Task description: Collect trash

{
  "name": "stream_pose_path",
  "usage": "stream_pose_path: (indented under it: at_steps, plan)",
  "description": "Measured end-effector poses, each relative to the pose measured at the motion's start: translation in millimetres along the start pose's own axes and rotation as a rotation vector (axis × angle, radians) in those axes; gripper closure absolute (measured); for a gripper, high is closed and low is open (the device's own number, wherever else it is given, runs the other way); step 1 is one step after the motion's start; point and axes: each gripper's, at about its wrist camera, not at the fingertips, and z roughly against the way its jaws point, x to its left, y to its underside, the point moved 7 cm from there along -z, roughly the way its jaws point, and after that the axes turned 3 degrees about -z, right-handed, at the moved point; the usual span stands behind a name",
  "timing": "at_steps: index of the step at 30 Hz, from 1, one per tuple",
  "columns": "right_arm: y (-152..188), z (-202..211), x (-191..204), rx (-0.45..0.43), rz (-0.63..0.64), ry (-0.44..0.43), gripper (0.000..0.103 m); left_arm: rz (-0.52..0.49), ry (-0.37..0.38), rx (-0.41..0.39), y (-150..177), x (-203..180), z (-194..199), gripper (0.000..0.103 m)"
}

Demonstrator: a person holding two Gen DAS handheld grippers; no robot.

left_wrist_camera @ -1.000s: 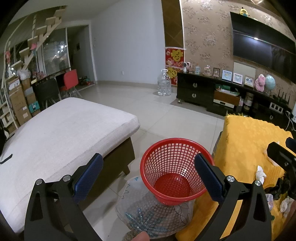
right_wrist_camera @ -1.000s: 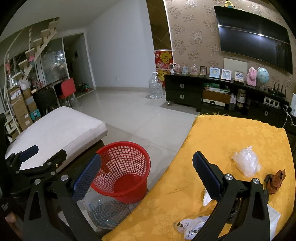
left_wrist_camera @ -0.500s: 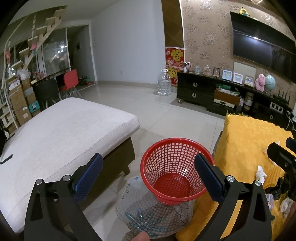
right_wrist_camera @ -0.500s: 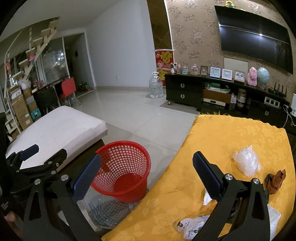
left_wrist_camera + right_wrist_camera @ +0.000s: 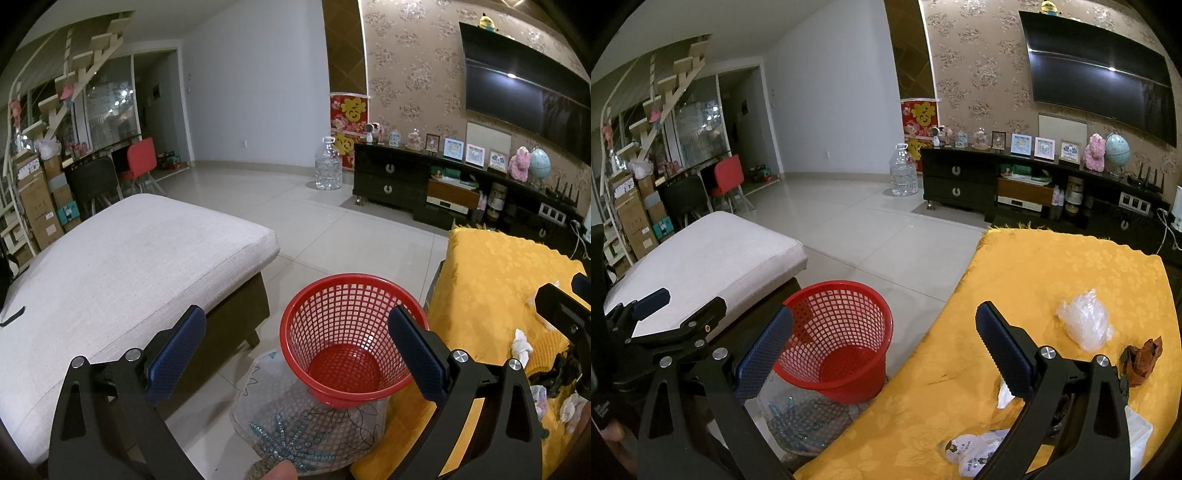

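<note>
Left gripper (image 5: 295,354): its 2 blue-padded fingers (image 5: 176,354) stand wide apart and hold nothing. Between them, lower down, sits the red mesh basket (image 5: 351,332), upright and empty, its base resting on a round clear-topped stool (image 5: 295,428) with a blue flower pattern. A fingertip (image 5: 282,472) of the person shows at the bottom edge of this view.

Right gripper (image 5: 884,350): its 2 fingers are likewise spread wide, with nothing between the pads. It hangs over the near edge of the table under a yellow cloth (image 5: 1052,266). The left gripper's body appears at the left of the right wrist view, beside the basket.

Trash on the yellow cloth, seen from the right wrist:
- 1 crumpled clear plastic bag (image 5: 1084,321), to the right of the right finger, apart from it.
- 1 brown crumpled wrapper (image 5: 1143,358), just beside the bag, nearer the table's right edge.
- 1 white paper scrap (image 5: 1004,393), partly hidden behind the right finger.
- 1 white printed packet (image 5: 971,450) at the near edge, partly hidden by the gripper frame.

None of these items touches either gripper. The basket stands on the floor side, just beside the table's left edge.

Surroundings: a beige cushioned ottoman (image 5: 129,266) lies left of the basket; a dark TV cabinet (image 5: 1015,184) runs along the far wall, with a large water bottle (image 5: 903,171) on the tiled floor beside it.
</note>
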Motion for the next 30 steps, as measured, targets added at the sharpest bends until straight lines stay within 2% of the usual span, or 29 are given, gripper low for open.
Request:
stream_pose_path:
  at_steps: [8,14,19,24,30]
  plan:
    - [2.6,2.3,0.6,0.001,-0.002,0.009,0.007,-0.01,0.017,0.007,5.4,-2.3,-3.4,0.008]
    - [4.2,6.1,-13.8,0.003,-0.013,0.039,0.007,-0.027,0.043,0.012,7.6,-12.2,-5.6,0.008]
    - [-0.6,20.8,-51.4,-0.005,-0.043,0.129,0.007,-0.037,0.08,0.013,7.9,-24.3,-2.9,0.008]
    - [-2.5,38.1,-103.2,-0.015,-0.146,0.192,0.006,-0.07,0.122,0.011,8.7,-45.0,0.5,0.008]
    - [6.4,51.5,-152.1,-0.006,-0.234,0.263,0.006,-0.132,0.203,0.024,16.5,-90.8,4.3,0.008]
